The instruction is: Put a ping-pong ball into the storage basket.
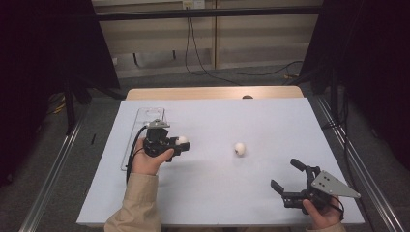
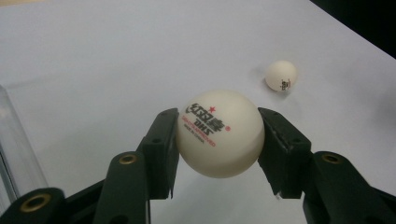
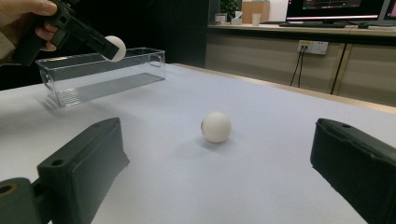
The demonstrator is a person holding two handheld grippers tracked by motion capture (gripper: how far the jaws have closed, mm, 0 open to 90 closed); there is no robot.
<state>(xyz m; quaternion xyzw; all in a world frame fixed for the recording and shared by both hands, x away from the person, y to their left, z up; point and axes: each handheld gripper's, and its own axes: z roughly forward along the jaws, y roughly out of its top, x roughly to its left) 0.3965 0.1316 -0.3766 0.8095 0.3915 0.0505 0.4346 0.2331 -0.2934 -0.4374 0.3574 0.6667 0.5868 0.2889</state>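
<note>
Table: my widest landmark, a pale sheet with nothing between my two hands but one loose ball, so I have room to carry without detours.
Clear tray: a long transparent box lying along the table's left side, just beyond my left hand; in the right gripper view it sits behind the raised ball with its open top facing up. I judge this to be where the balls go.
Left gripper: my jaws are closed onto a white ball, one pad on each side at its widest part, and I hold it up off the table.
Right gripper: my jaws stand wide apart with nothing between them, low over the near right of the table, facing the loose ball.
Held ball: clamped across its middle, printed logo up. To do this well I should keep the squeeze even, swing it over the tray's open top, lower it inside the walls and only then let go, so it can't bounce out.
Loose ball: resting mid-table, well apart from both grippers. It rolls easily; I'd approach it level and straddle it squarely before closing.
</note>
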